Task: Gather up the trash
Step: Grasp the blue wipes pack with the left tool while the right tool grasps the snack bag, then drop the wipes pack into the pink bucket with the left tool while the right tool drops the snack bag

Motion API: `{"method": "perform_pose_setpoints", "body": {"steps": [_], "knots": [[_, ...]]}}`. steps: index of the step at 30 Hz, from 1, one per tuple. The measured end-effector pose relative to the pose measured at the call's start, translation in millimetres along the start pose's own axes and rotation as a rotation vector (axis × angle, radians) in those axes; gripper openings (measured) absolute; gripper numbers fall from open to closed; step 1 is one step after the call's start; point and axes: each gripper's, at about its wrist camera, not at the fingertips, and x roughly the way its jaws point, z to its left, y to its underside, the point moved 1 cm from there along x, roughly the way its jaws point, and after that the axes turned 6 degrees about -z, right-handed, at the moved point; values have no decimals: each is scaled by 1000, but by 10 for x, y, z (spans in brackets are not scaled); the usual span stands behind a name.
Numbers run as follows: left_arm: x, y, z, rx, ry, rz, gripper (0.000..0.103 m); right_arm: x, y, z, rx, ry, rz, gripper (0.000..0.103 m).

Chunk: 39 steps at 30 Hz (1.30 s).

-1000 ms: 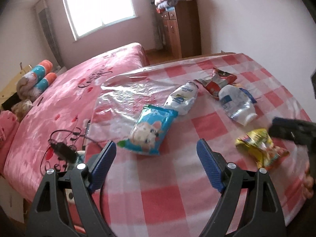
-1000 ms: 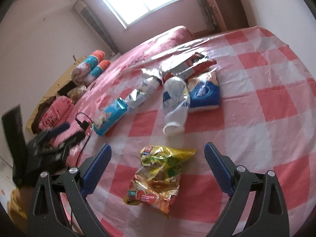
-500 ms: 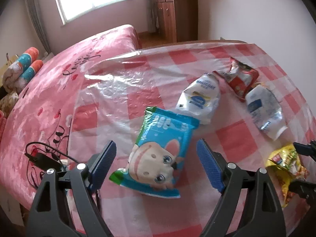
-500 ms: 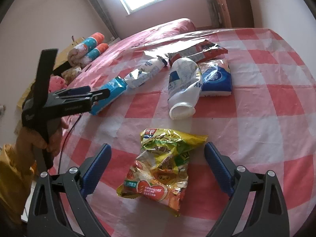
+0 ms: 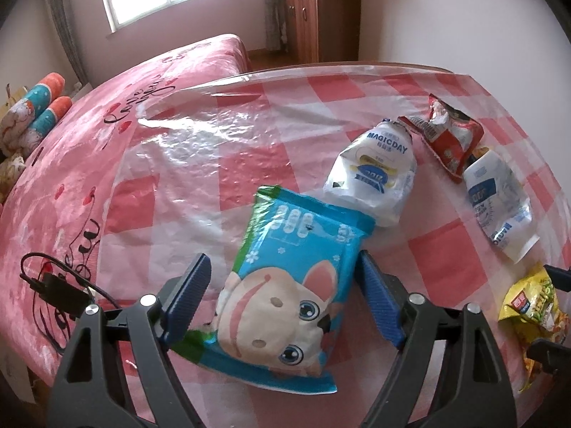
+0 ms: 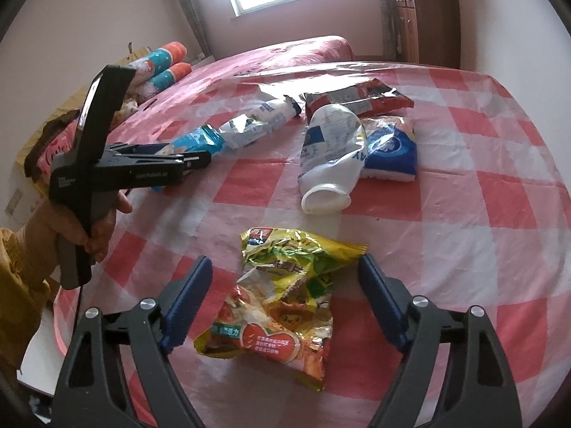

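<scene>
Left gripper (image 5: 282, 299) straddles blue wipes pack (image 5: 285, 285), jaws closing, pads not yet pressing; pack's long axis runs along fingers. Right gripper (image 6: 283, 297) likewise closing around yellow snack bag (image 6: 282, 299), no contact.

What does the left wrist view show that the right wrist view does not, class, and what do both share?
Only the left wrist view shows the black cable on the bed. Only the right wrist view shows the blue tissue pack, and the hand holding the left tongs. Both show the yellow snack bag, the blue cartoon packet, the white pouches, the red wrapper and the checked tablecloth.
</scene>
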Motion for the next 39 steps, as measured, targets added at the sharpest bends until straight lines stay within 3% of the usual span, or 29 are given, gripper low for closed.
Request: {"method": "perform_pose_setpoints", "body": {"steps": [8,15,19,39], "knots": [[-30,8,-50,-44,8,-22,57,18,1,12,-56,44,8,70],[-103,24,-69,-98,-30,-43,46,17,-3,5,-80,53,11,59],[-151,50,-54,-134,-36,-44,44,15,-6,-16,-81,38,10,53],[-737,468,-144,-238,28,-80,42,-47,-17,-141,-1,-97,-14,50]]}}
